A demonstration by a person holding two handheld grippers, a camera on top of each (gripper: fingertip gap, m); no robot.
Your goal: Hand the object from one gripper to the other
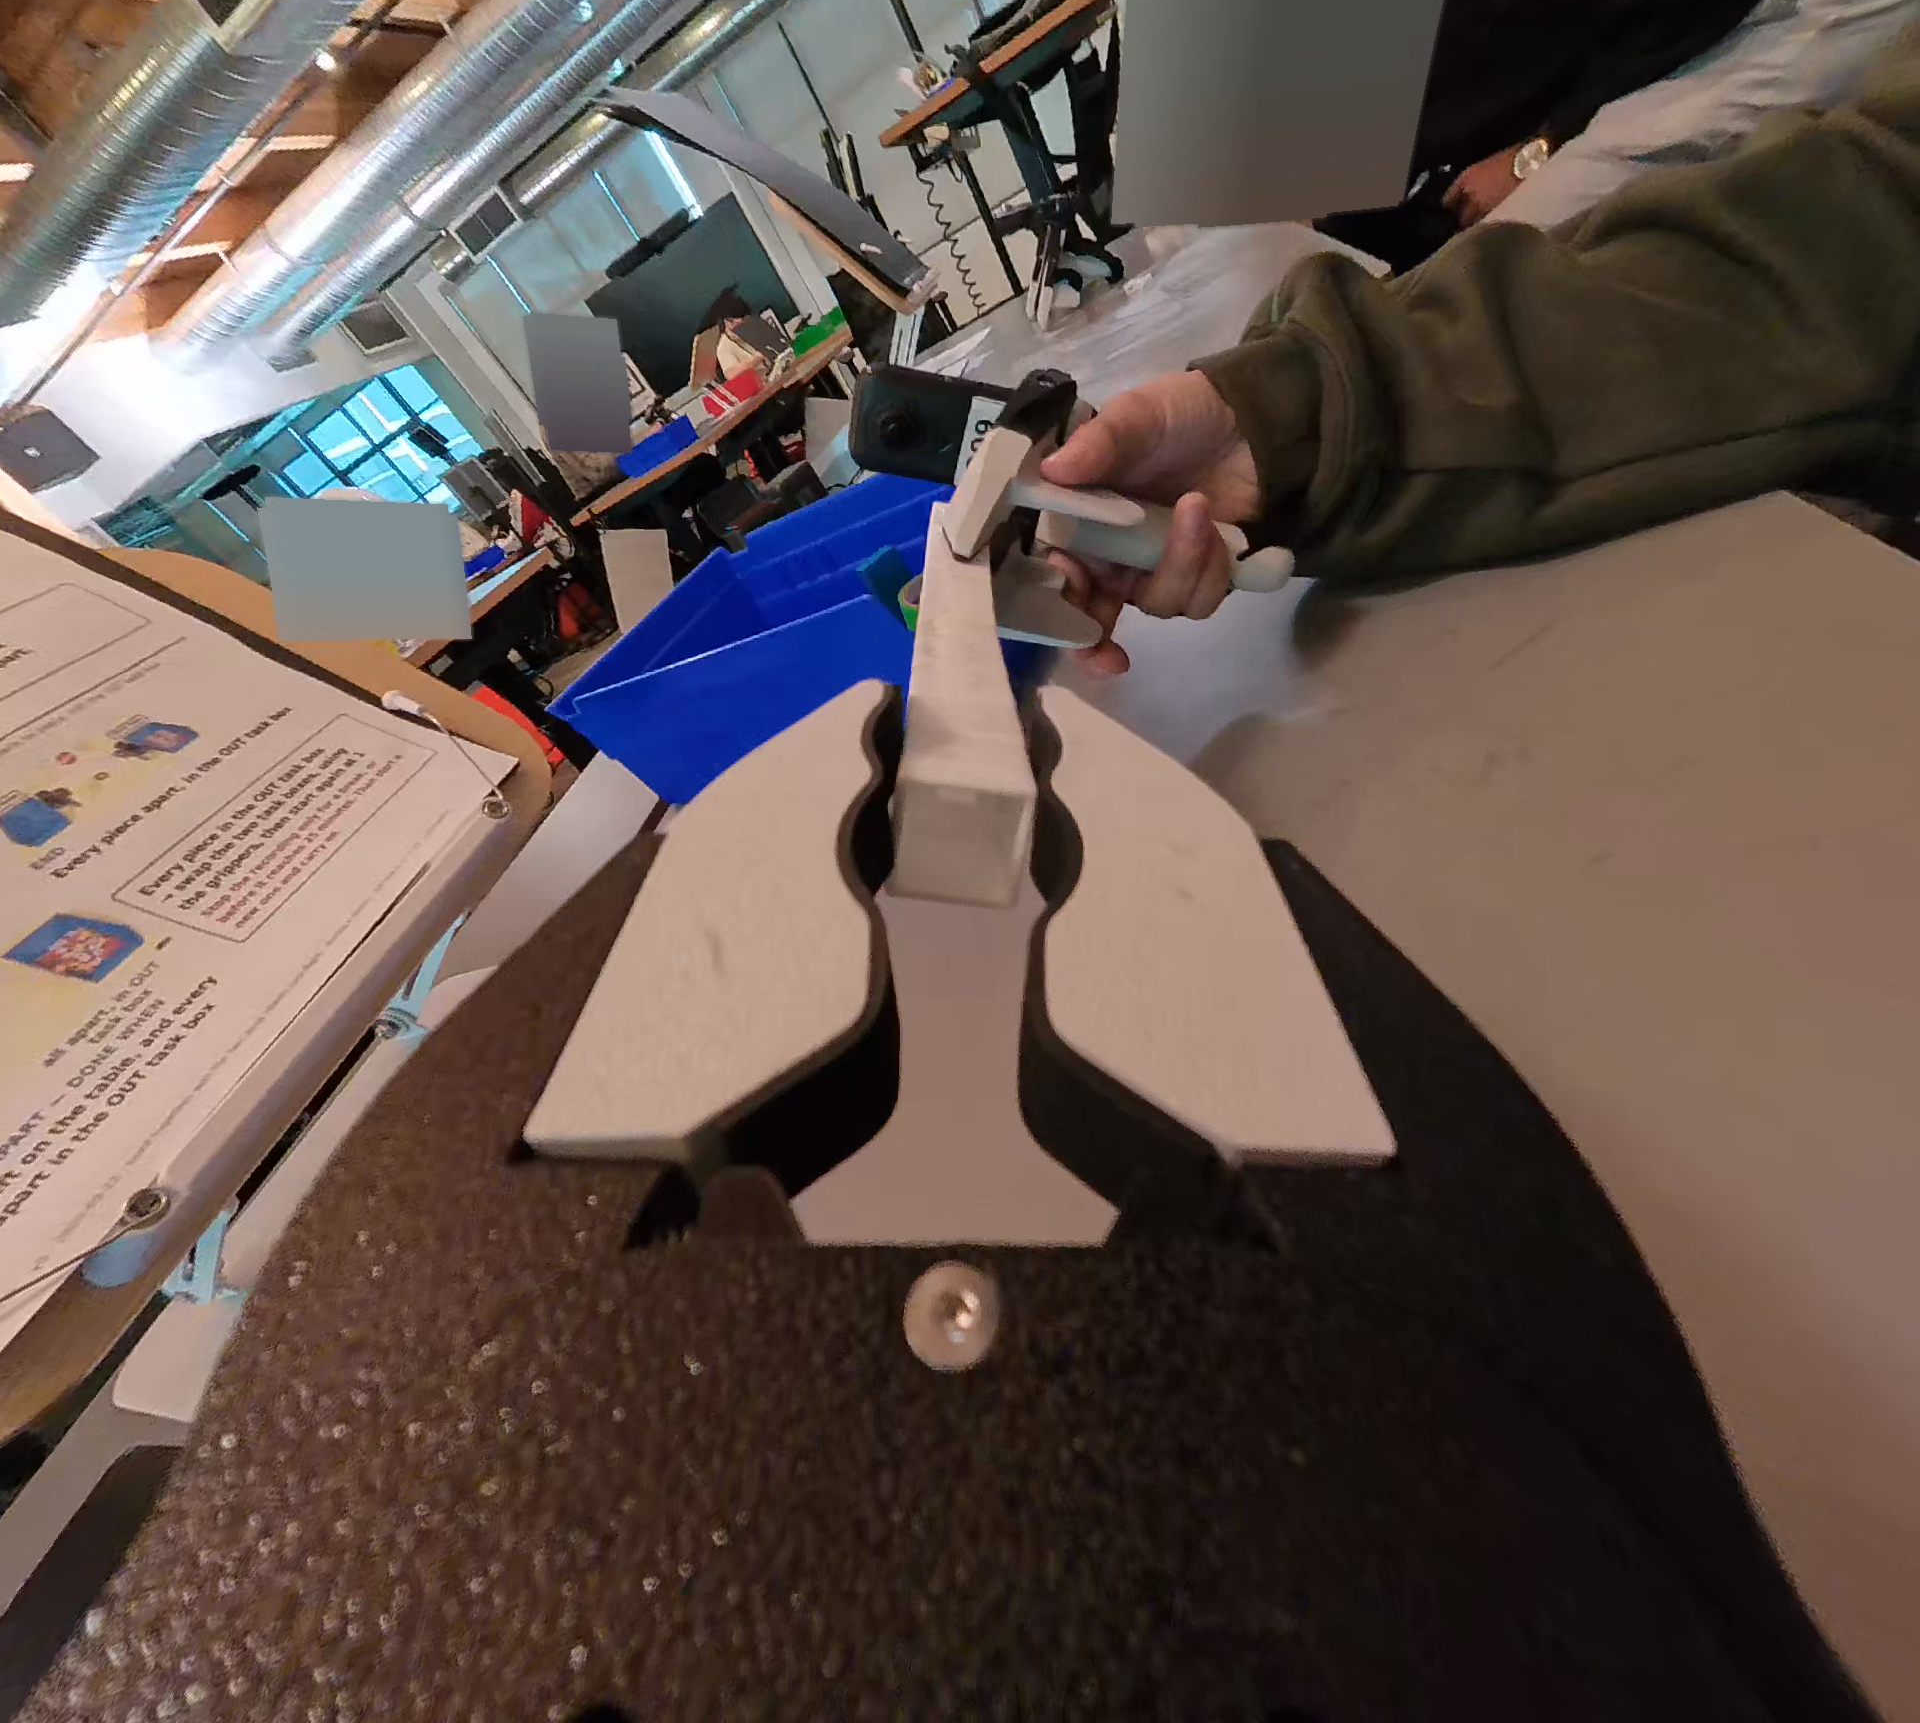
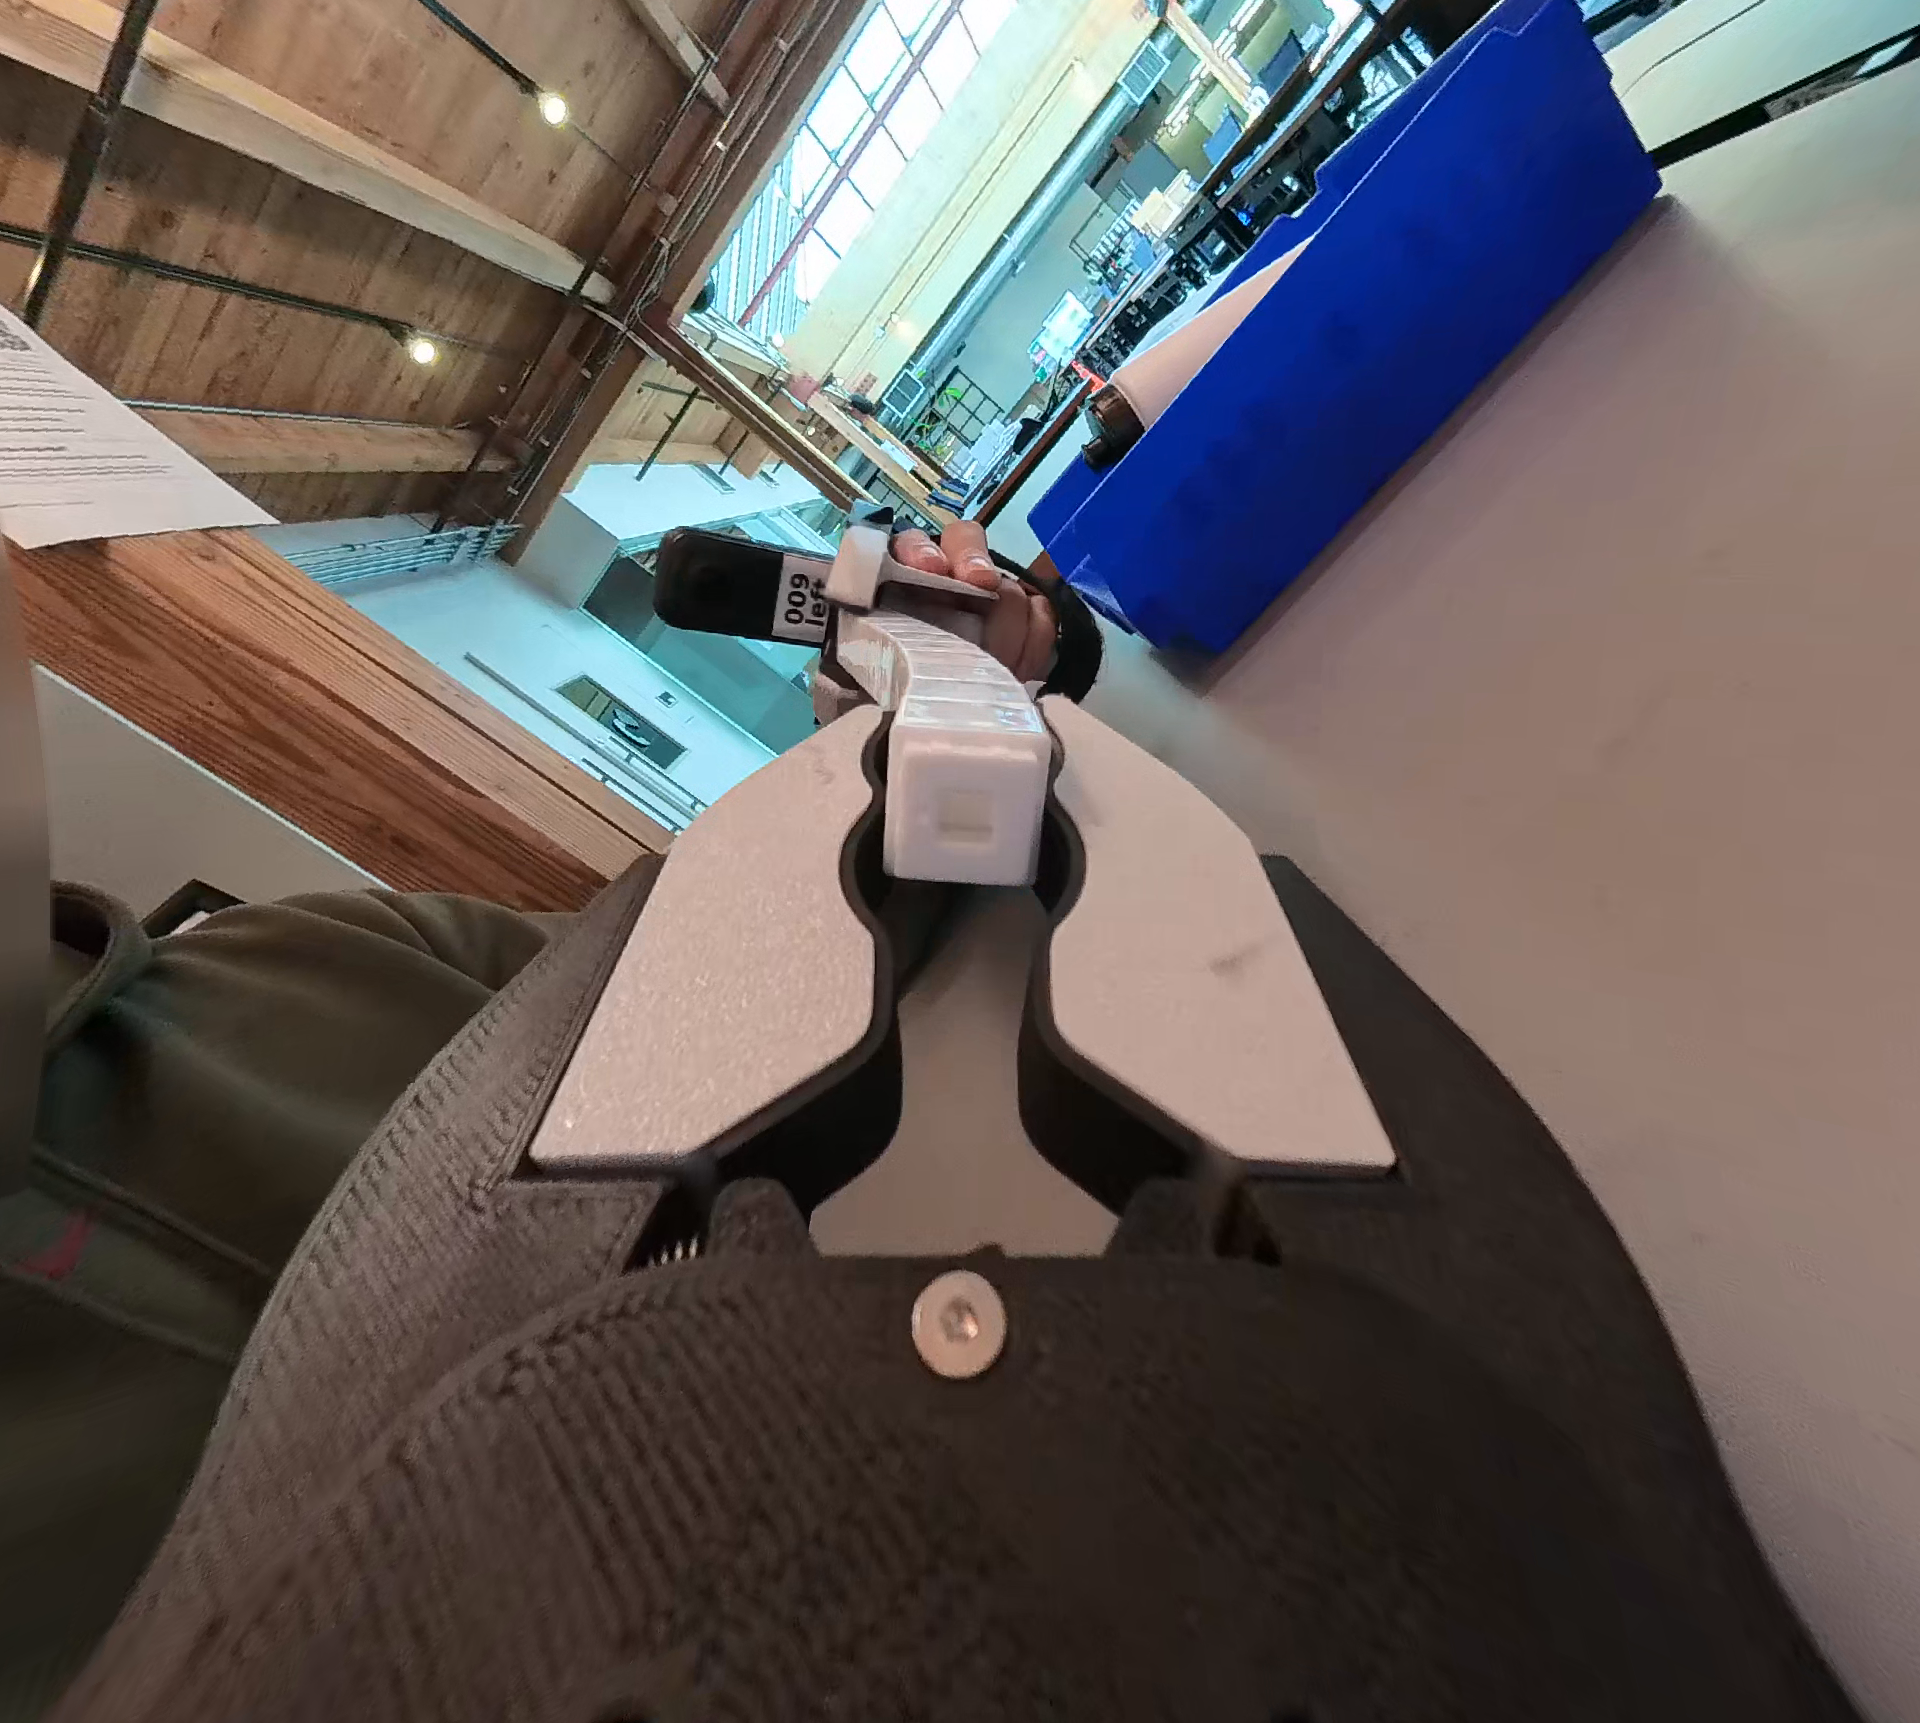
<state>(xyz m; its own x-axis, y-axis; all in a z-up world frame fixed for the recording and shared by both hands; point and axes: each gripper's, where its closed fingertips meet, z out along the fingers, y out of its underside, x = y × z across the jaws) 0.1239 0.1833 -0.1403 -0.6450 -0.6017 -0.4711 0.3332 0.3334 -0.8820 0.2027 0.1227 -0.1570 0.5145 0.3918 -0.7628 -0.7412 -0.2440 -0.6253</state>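
While white segmented bar (image 1: 961, 717) spans both, left hand-held gripper (image 1: 961, 826) and right hand-held gripper (image 2: 961, 816) each clamp one end above grey worktop (image 1: 1558, 790).

We count one long white bar (image 1: 961, 686), square in section and made of a row of segments; both wrist views show the same single bar (image 2: 966, 800). We count two grippers: the left gripper (image 1: 961, 800) and the right gripper (image 2: 961, 826), each with two pale fingers, four fingers in all. In each wrist view the other gripper shows once at the far end of the bar. We see two hands on the handles, one hand (image 1: 1164, 520) in the left wrist view and one (image 2: 997, 603) in the right. We count two blue bins (image 1: 748, 655) side by side on one grey table (image 1: 1558, 738). One printed sheet (image 1: 187, 852) stands at the left.
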